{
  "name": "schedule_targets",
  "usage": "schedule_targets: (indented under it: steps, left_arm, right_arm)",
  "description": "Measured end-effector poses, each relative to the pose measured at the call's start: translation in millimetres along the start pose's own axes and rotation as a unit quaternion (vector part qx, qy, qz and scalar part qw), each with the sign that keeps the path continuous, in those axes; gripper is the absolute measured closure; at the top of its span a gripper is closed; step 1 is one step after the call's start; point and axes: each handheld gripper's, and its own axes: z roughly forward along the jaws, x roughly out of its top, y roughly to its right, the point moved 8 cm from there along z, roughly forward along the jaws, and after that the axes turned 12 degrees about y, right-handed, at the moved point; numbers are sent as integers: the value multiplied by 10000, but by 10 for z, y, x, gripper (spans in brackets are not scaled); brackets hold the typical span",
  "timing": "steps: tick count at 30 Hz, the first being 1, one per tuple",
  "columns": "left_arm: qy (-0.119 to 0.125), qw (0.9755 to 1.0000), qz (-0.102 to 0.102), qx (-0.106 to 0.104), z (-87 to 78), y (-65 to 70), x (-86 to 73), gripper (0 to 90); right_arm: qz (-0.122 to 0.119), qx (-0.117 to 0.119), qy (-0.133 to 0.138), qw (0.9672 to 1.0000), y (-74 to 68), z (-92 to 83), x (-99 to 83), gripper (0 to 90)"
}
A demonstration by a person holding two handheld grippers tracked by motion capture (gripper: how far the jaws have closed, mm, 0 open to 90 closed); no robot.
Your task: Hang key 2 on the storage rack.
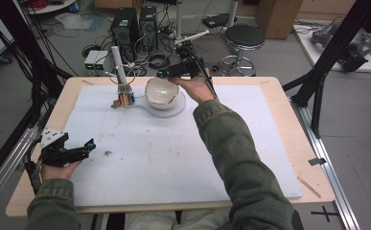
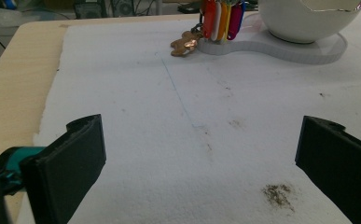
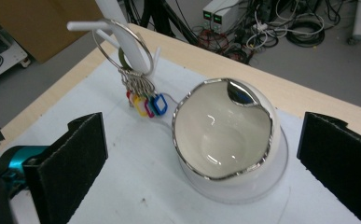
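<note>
Right gripper (image 1: 166, 73) (jaws apart) seemingly above bowl (image 3: 225, 133)

No lettering, brand, number or sign can be read anywhere: the coloured key tags (image 3: 146, 105) look blank, and the boxes on the floor (image 3: 225, 13) are too small to tell.

In the left claw view the bowl (image 2: 308, 18) and key tags (image 2: 221, 18) get chopped off by the top edge, the right claw (image 1: 166, 73) is too small and dark up high to read its jaws, and the stand's (image 3: 108, 9) top runs out of frame.
</note>
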Motion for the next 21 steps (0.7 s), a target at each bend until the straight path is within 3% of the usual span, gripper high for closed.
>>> schedule_targets:
  steps: [8,11,14,21]
  left_arm:
    - [3,10000,9,-4,2,5,2,21]
    - [1,10000,11,-10,5,8,1,21]
    - [3,10000,10,-5,6,13,2,21]
    - [2,10000,14,-4,2,17,4,21]
  right_arm:
    - [200,-55,-24,9998,153,-174,-200,6]
    - [287,-112,20,9995,211,-249,-283,6]
    - [222,-276,-3,9994,276,-312,-369,6]
    - [441,-374,30,9983,429,-454,-532,6]
